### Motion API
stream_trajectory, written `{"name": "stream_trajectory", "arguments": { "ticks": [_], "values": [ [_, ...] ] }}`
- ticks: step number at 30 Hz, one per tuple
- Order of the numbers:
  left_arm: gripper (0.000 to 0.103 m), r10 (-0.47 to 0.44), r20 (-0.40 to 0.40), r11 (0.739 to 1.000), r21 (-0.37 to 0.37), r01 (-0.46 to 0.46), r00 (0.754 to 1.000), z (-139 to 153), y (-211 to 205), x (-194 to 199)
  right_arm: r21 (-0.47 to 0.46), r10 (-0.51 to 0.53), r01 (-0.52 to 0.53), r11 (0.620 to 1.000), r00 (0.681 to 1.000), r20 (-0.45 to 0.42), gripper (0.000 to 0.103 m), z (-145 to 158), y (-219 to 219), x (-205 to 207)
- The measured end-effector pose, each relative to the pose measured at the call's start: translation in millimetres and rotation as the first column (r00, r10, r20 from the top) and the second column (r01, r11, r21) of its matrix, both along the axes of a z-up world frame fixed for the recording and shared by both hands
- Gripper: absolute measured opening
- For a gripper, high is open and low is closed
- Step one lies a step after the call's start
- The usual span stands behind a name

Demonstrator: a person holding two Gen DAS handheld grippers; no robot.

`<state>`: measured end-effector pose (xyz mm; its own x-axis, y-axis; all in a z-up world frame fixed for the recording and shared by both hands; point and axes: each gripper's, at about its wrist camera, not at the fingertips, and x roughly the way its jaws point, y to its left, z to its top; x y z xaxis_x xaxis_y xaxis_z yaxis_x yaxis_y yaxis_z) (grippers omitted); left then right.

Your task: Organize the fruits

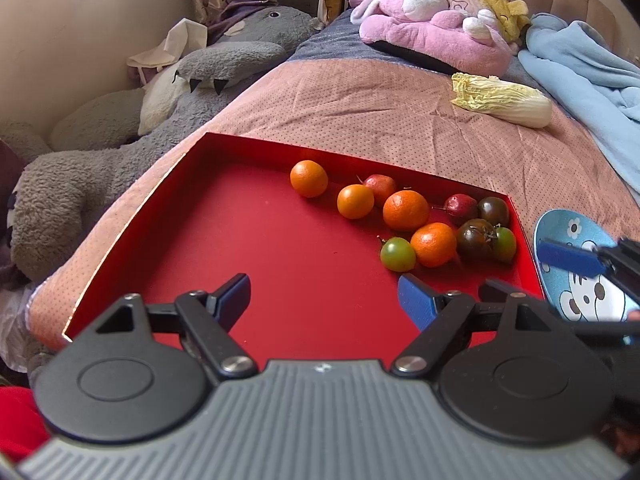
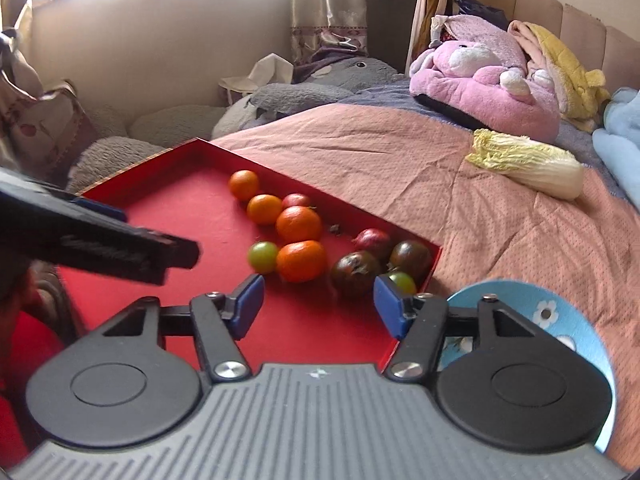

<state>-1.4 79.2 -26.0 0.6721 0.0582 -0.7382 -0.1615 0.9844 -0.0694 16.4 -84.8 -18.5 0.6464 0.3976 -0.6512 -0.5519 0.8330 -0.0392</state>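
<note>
A red tray [image 1: 240,220] lies on the bed with fruit gathered in its far right corner: several oranges [image 1: 405,210], a green tomato [image 1: 397,254], dark tomatoes [image 1: 475,239] and small red fruits [image 1: 461,209]. My left gripper [image 1: 324,296] hovers open over the bare tray floor, nothing between its fingers. In the right wrist view my right gripper [image 2: 319,296] is open over the tray [image 2: 180,208], just short of a dark tomato [image 2: 355,272]; its pads touch nothing. A green tomato [image 2: 402,282] peeks past its right finger. A blue cartoon plate [image 2: 520,296] sits right of the tray.
A napa cabbage [image 1: 504,100] lies on the pink bedspread beyond the tray. A pink plush [image 1: 432,28] and a blue blanket [image 1: 592,80] sit at the headboard. A big grey plush [image 1: 120,168] lies beside the bed on the left.
</note>
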Motion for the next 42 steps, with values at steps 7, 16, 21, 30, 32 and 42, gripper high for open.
{"name": "stream_trajectory", "arguments": {
  "ticks": [7,16,21,30,32,42],
  "values": [
    [0.083,-0.003,-0.013,1.000,-0.017,0.002,1.000,-2.1,-0.1,4.1,-0.174,0.067,-0.055,0.983,0.996,0.061,0.056,-20.7,15.7,26.0],
    [0.083,-0.017,-0.027,1.000,-0.027,0.016,0.999,-5.6,-2.3,8.6,-0.271,0.120,-0.096,0.958,0.990,0.074,0.050,-41.6,31.6,45.0],
    [0.083,-0.016,-0.036,1.000,-0.022,0.015,0.999,-7.2,-3.6,9.7,-0.257,0.136,-0.115,0.959,0.989,0.065,0.044,-40.7,30.4,49.8],
    [0.083,-0.109,-0.033,0.994,0.022,0.110,0.993,-11.2,-19.4,19.0,0.010,0.026,-0.026,1.000,0.999,0.022,0.043,3.4,-7.2,27.8],
    [0.083,-0.144,-0.039,0.988,0.049,0.146,0.989,-13.9,-27.7,24.4,0.082,0.000,-0.001,0.997,1.000,0.008,0.043,15.1,-20.7,18.4],
    [0.082,-0.296,-0.083,0.936,0.176,0.306,0.952,-27.8,-69.8,54.7,0.205,-0.081,0.085,0.975,0.996,-0.028,0.043,46.5,-66.2,-11.7]
  ]
}}
